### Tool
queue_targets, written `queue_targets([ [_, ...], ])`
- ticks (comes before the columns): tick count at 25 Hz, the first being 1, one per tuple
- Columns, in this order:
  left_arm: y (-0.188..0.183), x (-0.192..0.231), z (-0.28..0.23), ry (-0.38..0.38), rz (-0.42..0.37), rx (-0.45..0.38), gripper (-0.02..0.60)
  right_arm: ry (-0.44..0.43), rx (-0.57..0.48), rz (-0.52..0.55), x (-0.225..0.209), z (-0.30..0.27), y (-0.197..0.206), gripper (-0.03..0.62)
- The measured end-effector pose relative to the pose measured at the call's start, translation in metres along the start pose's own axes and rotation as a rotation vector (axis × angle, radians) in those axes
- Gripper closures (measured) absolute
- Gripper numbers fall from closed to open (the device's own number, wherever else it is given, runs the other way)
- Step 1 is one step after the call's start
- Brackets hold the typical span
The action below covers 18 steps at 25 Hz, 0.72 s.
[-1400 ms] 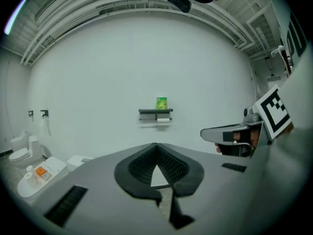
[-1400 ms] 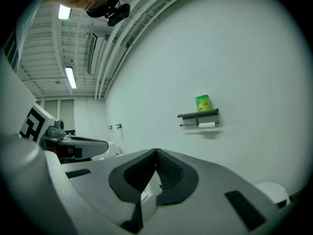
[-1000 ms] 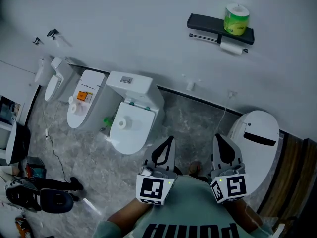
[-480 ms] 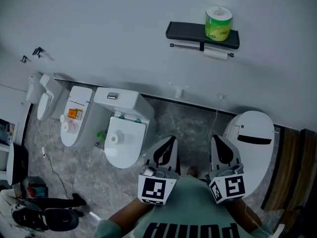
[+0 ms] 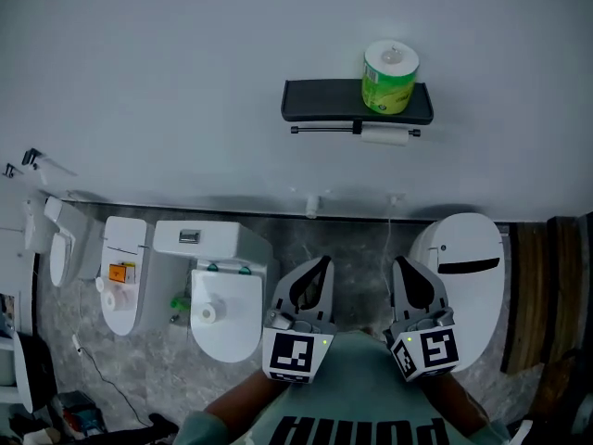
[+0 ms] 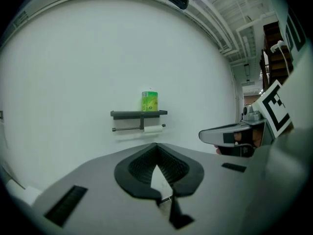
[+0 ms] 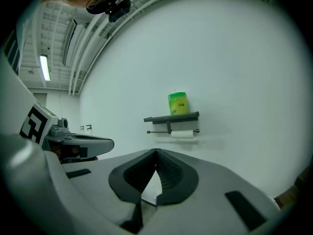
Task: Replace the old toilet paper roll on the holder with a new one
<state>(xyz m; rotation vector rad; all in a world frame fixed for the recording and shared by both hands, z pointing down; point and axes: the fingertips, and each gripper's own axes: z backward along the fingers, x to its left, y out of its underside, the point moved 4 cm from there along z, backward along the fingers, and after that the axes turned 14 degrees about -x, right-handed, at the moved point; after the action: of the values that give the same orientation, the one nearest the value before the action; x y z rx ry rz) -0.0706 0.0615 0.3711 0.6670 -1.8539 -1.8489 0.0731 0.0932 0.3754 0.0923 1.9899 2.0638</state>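
Approaching holder [image 5: 324, 102] is judged the step | head view: old roll [image 5: 384, 135] hung under it, new roll [image 5: 390, 79] stood on top, left gripper [image 5: 319, 265] and right gripper [image 5: 402, 267] well apart from both | left gripper view: jaws together, empty | right gripper view: likewise | next: gap to be closed, jaws to be opened at old roll

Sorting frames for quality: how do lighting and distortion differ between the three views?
Head view: dim, bluish, darkened corners, shelf sharp. Left gripper view: strong fisheye bowing the ceiling lines, black corners. Right gripper view: same bowing; green-wrapped roll small but clear.
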Motion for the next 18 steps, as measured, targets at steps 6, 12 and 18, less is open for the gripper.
queue_targets([
  [6, -0.003, 0.048, -0.039, 0.106, 0.006, -0.039, 0.577, 0.111, 0.005, 0.016, 0.005, -0.049, -0.005, 0.594],
  [12, 0.001, 0.086, -0.061, 0.176, 0.032, -0.078, 0.578, 0.221, 0.000, -0.017, 0.008, -0.081, -0.001, 0.594],
  [18, 0.008, 0.109, -0.074, 0.191, 0.043, -0.074, 0.577, 0.247, -0.002, -0.042, 0.009, -0.106, 0.004, 0.594],
])
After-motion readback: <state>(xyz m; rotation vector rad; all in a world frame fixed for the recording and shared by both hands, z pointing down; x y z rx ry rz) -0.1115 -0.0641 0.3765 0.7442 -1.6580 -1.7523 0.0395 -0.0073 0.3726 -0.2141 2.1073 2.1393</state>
